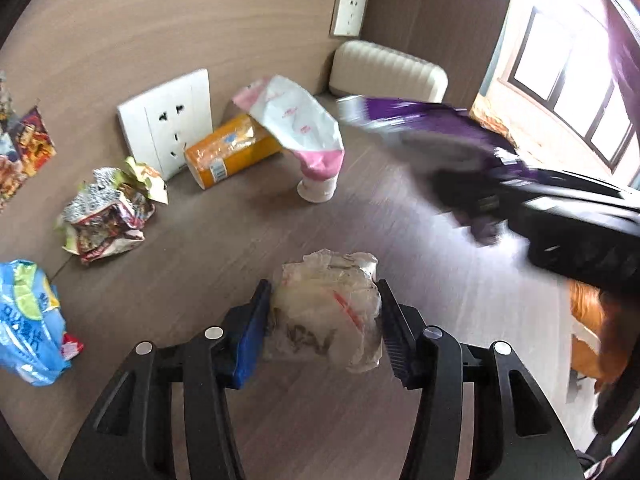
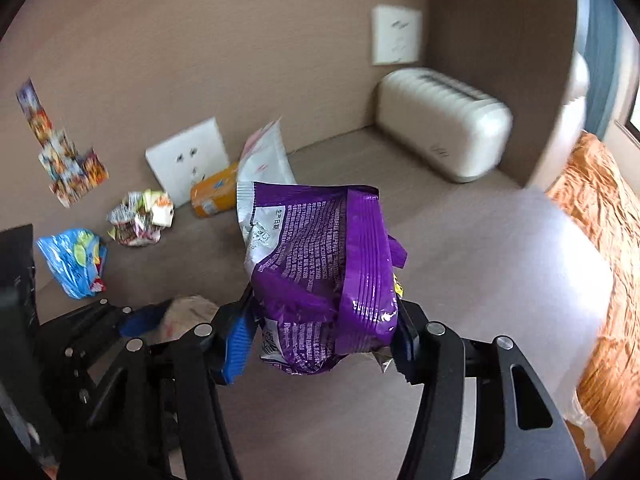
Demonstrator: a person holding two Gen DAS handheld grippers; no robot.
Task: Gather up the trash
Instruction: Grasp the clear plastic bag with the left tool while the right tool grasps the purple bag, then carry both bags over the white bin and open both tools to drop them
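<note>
Nearest us, between the left gripper [image 1: 324, 320] pads, we see a crumpled clear plastic bag [image 1: 326, 312] clamped on both sides, resting on the brown desk [image 1: 208, 248]. Beyond it, our right gripper [image 2: 324, 340] pinches a purple snack bag [image 2: 320, 264], its long axis standing up from the jaws. Farther from the clear bag, toward the wall socket [image 1: 168, 120], lie crumpled wrappers [image 1: 106, 214] and an orange packet [image 1: 228, 150].

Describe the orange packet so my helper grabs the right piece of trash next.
Find the white wall socket low on the brown wall. The orange packet lies beside it, partly under a pink-and-white bag. It alone is smooth and block-shaped, not crumpled.
</note>
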